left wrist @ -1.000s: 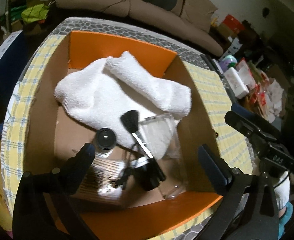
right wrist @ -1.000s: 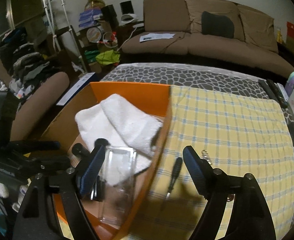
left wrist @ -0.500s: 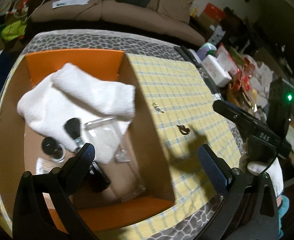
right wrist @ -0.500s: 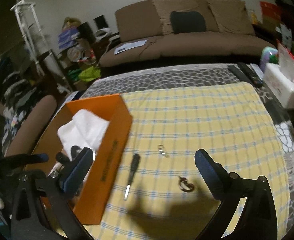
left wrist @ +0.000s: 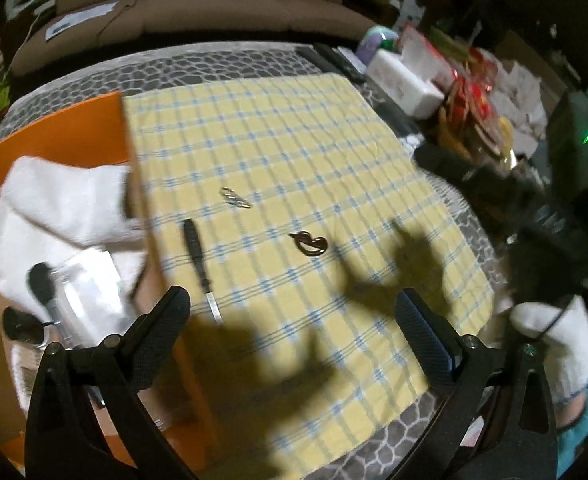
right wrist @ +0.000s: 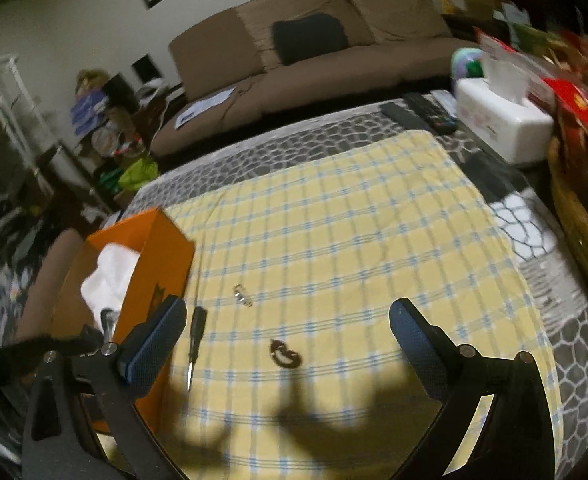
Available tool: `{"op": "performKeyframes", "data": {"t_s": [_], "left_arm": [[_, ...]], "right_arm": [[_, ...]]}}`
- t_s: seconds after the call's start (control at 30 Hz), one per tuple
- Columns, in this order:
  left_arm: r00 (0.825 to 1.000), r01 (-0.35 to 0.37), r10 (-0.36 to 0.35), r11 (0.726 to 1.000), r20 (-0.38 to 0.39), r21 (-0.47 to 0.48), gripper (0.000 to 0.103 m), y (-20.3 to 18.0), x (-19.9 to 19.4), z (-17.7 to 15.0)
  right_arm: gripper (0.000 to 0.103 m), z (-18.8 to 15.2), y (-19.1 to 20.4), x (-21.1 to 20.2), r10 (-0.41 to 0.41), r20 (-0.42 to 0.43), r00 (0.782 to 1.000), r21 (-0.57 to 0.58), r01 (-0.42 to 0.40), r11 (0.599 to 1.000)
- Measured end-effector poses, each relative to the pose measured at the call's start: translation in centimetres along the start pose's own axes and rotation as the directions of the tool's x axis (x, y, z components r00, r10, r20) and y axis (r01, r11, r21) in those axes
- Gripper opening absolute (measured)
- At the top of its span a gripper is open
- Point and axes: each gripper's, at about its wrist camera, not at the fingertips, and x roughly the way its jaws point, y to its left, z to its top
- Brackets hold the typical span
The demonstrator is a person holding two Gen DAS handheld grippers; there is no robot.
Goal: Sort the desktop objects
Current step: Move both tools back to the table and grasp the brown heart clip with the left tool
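At the left edge of both views stands the orange box [left wrist: 74,128], already holding a white towel [left wrist: 54,200], a brush [left wrist: 42,280] and a clear case [left wrist: 90,292]. Right of it, on the yellow checked cloth [left wrist: 294,140] covering the counter, lie a screwdriver [left wrist: 198,256], then a small metal clip [left wrist: 236,197], then a dark ring-like piece [left wrist: 309,243]. Both the left gripper [left wrist: 294,320] and right gripper [right wrist: 286,332] hang released and empty above them. The step appears to be reaching for the next loose item; next, lower fingers astride one, probably the screwdriver, and clench.
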Motion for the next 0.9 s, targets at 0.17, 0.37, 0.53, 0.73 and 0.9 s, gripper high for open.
{"op": "performKeyframes", "data": {"t_s": [0.17, 0.37, 0.53, 0.73, 0.9], "left_arm": [[0.999, -0.036, 0.037, 0.999, -0.021, 0.036, 0.082, -3.0, 3.7, 0.1], [0.997, -0.071, 0.073, 0.997, -0.033, 0.043, 0.057, -3.9, 8.3, 0.6], [0.994, -0.099, 0.101, 0.994, -0.045, 0.04, 0.048, -3.3, 11.6, 0.8], [0.993, -0.119, 0.121, 0.991, -0.014, 0.066, 0.047, -3.3, 12.9, 1.0], [0.993, -0.117, 0.116, 0.991, 0.028, 0.062, 0.034, -2.8, 12.5, 0.5]], "right_arm": [[0.103, 0.3, -2.4, -1.6, 0.002, 0.041, 0.999, 0.059, -0.004, 0.998], [0.103, 0.2, -3.9, -1.8, 0.014, 0.039, 0.999, 0.098, -0.018, 0.995], [0.1, 0.2, -4.0, -1.1, 0.024, 0.021, 1.0, 0.098, -0.025, 0.995], [0.087, 0.0, -4.0, -0.1, 0.014, -0.001, 1.0, 0.099, -0.014, 0.995], [0.08, -0.2, -4.2, 0.8, 0.006, -0.023, 1.0, 0.103, -0.003, 0.995]]}}
